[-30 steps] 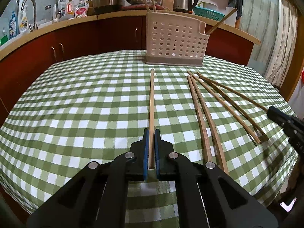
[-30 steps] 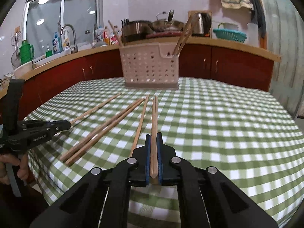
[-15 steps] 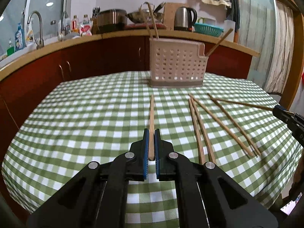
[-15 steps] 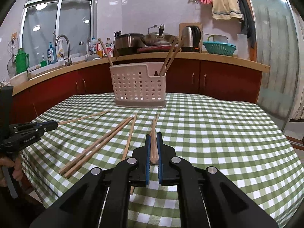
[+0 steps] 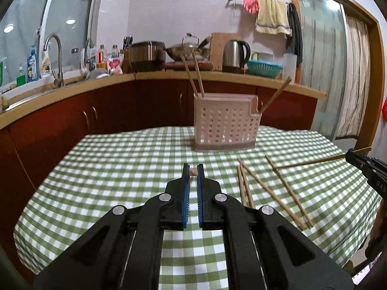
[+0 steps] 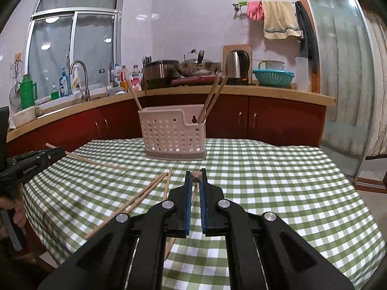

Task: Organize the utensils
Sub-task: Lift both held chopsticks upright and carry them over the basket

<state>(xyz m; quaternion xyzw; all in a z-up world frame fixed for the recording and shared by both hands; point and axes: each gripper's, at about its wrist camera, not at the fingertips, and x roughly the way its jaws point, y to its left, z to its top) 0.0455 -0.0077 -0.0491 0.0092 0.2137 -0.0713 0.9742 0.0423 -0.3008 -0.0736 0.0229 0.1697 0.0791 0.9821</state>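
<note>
My left gripper [image 5: 193,169] is shut on a wooden chopstick [image 5: 193,171], which shows end-on between the blue pads, raised off the green checked table [image 5: 121,169]. My right gripper [image 6: 196,175] is likewise shut on a chopstick [image 6: 196,177] above the cloth. Each gripper also shows in the other's view: the right gripper [image 5: 352,154] at the right edge with its chopstick [image 5: 314,161], the left gripper [image 6: 59,151] at the left edge with its chopstick [image 6: 96,163]. A white perforated utensil basket [image 5: 226,123] [image 6: 174,133] stands at the table's far side with three chopsticks upright in it.
Several loose chopsticks [image 5: 244,186] [image 6: 140,198] lie on the cloth between the two grippers. Behind the table runs a counter [image 5: 72,91] with a sink tap, bottles, pots, a kettle [image 5: 235,53] and a teal colander. A person's hand [image 6: 14,207] holds the left gripper's handle.
Both grippers have risen and tipped upward, lifting their chopsticks off the cloth. The held sticks now show end-on, and more of the counter and wall is in view.
</note>
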